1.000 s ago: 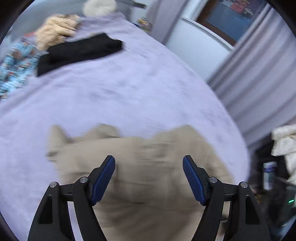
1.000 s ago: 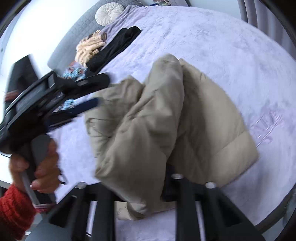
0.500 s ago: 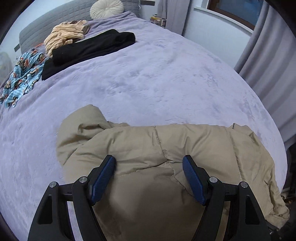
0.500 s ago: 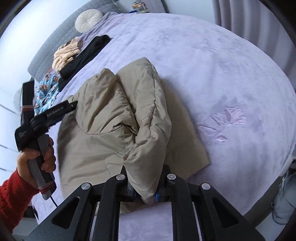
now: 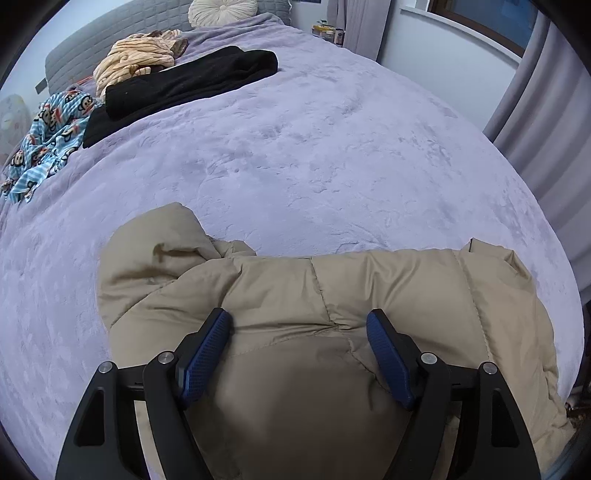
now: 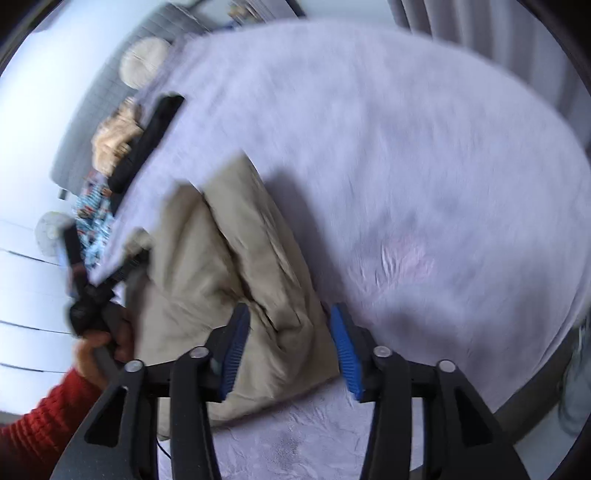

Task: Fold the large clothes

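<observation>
A beige puffer jacket (image 5: 332,288) lies folded over on the lavender bed cover (image 5: 295,147), near the bed's front edge. My left gripper (image 5: 297,317) hovers open just above its padded top, blue pads apart, nothing gripped. In the blurred right wrist view the jacket (image 6: 221,258) runs from the middle toward the lower left. My right gripper (image 6: 288,314) has its jaws opening; the jacket's near corner lies between them, but the pads do not press on it. A hand in a red sleeve (image 6: 44,417) holds the left gripper (image 6: 107,273) at the jacket's left side.
A black garment (image 5: 184,81), a tan striped one (image 5: 136,59) and a blue monkey-print cloth (image 5: 48,140) lie at the far left by a round cushion (image 5: 221,11). Grey curtains (image 5: 535,103) hang on the right, past the bed's edge.
My right gripper was shut on a fold of the jacket; its jaws now stand apart and the fold has dropped onto the bed. My left gripper came down over the jacket, then stayed put.
</observation>
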Motion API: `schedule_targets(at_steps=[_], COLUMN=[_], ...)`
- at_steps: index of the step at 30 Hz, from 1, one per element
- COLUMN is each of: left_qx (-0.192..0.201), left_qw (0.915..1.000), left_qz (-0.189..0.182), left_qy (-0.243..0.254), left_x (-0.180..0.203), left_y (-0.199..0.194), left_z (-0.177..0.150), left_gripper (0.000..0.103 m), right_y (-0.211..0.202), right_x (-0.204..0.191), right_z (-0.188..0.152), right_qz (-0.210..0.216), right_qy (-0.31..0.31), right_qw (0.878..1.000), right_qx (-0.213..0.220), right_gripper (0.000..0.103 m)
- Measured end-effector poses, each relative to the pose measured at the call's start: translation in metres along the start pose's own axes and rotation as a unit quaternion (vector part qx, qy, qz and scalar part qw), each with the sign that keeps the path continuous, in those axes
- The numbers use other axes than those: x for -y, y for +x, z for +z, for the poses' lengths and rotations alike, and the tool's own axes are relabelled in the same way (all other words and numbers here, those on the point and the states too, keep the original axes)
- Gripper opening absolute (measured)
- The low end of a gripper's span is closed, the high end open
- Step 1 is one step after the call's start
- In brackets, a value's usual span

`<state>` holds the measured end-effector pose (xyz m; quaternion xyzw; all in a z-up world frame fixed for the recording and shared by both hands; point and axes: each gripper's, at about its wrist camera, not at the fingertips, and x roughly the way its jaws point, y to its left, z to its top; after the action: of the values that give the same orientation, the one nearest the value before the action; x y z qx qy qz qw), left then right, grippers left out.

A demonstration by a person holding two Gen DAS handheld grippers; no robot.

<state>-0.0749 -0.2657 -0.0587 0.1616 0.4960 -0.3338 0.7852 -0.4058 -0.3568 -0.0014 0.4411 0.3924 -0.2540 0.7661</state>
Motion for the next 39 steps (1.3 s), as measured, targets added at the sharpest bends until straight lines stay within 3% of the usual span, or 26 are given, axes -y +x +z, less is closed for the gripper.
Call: schedule_targets(at_steps=[3,8,9,10,11,17,23,28,30,33,35,39], left_qx=[0.002,0.003,0.003,0.002,0.0,-0.003,0.001,0.002,0.001,-0.012,-0.017,-0.03], left_qw=[1.0,1.0,1.0,0.9999,0.9999,0.9987,0.9986,0.9987,0.9986,0.9985,0.9987,0.9992], left_qz=[0.002,0.004,0.008,0.014,0.016,0.016,0.022,0.024,0.026,0.03,0.033,0.023], left_qy=[0.0,-0.003,-0.003,-0.002,-0.001,0.049,0.049,0.044,0.046,0.043,0.036,0.011], left_x=[0.0,-0.002,-0.002,0.0,0.002,0.034,0.028,0.024,0.024,0.017,0.009,-0.011], left_y=[-0.001,-0.004,-0.004,-0.004,-0.004,-0.001,0.0,-0.001,-0.003,-0.014,-0.029,-0.063], left_z=[-0.001,-0.002,-0.002,-0.002,-0.002,-0.005,-0.01,-0.011,-0.011,-0.01,-0.012,-0.031], left_gripper=[0.078,0.078,0.078,0.078,0.078,0.078,0.079,0.08,0.08,0.08,0.08,0.08], right_y=[-0.002,0.092,0.119,0.136,0.15,0.153,0.153,0.09,0.072,0.062,0.061,0.064], right_x=[-0.026,-0.052,-0.055,-0.058,-0.058,-0.041,-0.019,-0.045,-0.047,-0.04,-0.027,-0.01], right_z=[0.037,0.092,0.102,0.106,0.11,0.086,0.084,0.067,0.052,0.027,0.016,0.013], right_qz=[0.045,0.14,0.158,0.162,0.148,0.034,0.055,0.062,0.078,0.063,0.045,0.05], right_qy=[-0.042,-0.017,0.001,0.017,0.025,-0.051,-0.005,-0.103,-0.125,-0.139,-0.129,-0.071], right_qw=[0.998,0.987,0.983,0.981,0.982,0.992,0.99,0.988,0.983,0.979,0.98,0.985], right_qx=[0.013,-0.072,-0.096,-0.107,-0.117,-0.112,-0.128,-0.098,-0.111,-0.137,-0.147,-0.15], right_gripper=[0.068,0.068,0.059,0.043,0.012,0.004,0.004,0.006,0.008,0.008,0.009,0.018])
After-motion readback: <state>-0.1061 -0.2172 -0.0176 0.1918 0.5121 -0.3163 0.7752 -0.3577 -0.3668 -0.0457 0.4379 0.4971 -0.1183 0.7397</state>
